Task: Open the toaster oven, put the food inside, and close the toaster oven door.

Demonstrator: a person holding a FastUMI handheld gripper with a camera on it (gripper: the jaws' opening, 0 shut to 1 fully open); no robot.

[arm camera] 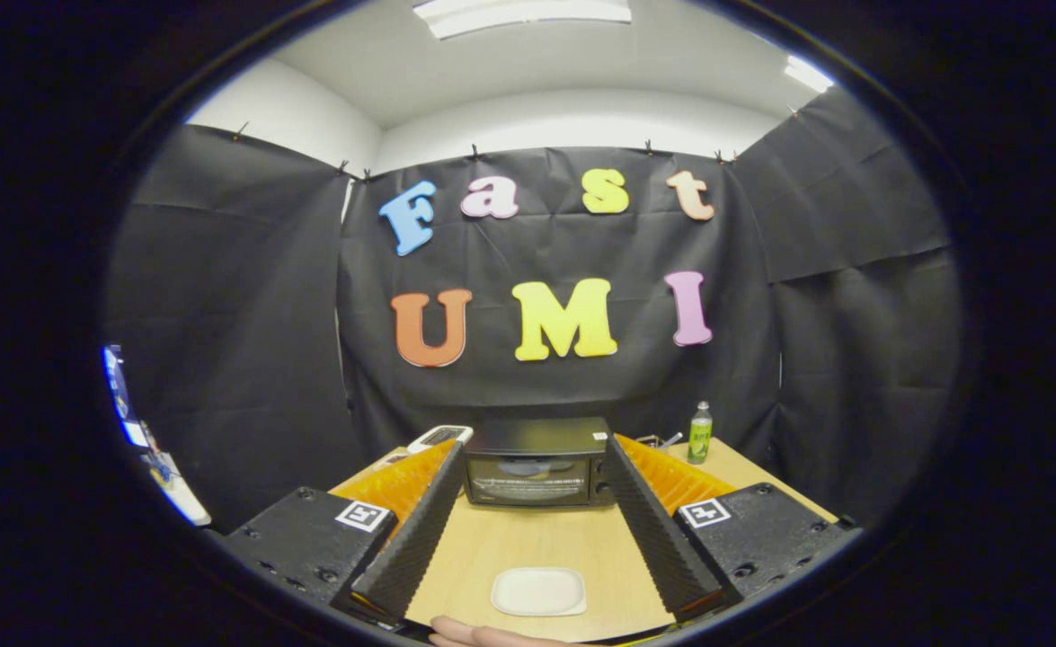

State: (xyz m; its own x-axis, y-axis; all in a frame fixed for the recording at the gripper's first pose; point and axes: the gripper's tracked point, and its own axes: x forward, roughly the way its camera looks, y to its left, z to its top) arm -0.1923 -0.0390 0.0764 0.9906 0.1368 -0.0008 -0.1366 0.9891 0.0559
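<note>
A black toaster oven [536, 467] stands at the far side of the wooden table [528, 548] with its glass door closed. My gripper [533, 451] is open, its two fingers spread wide and reaching toward either side of the oven from a distance above the table. Low between the fingers, close to me, a white rounded-square plate [538, 591] lies on the table; its top looks bare. A person's hand [478, 636] shows just in front of the plate at the table's near edge.
A green bottle [700, 433] stands to the right of the oven near the back of the table. A white device with a dark face [439, 438] lies to the oven's left. Black cloth walls close in the booth on three sides.
</note>
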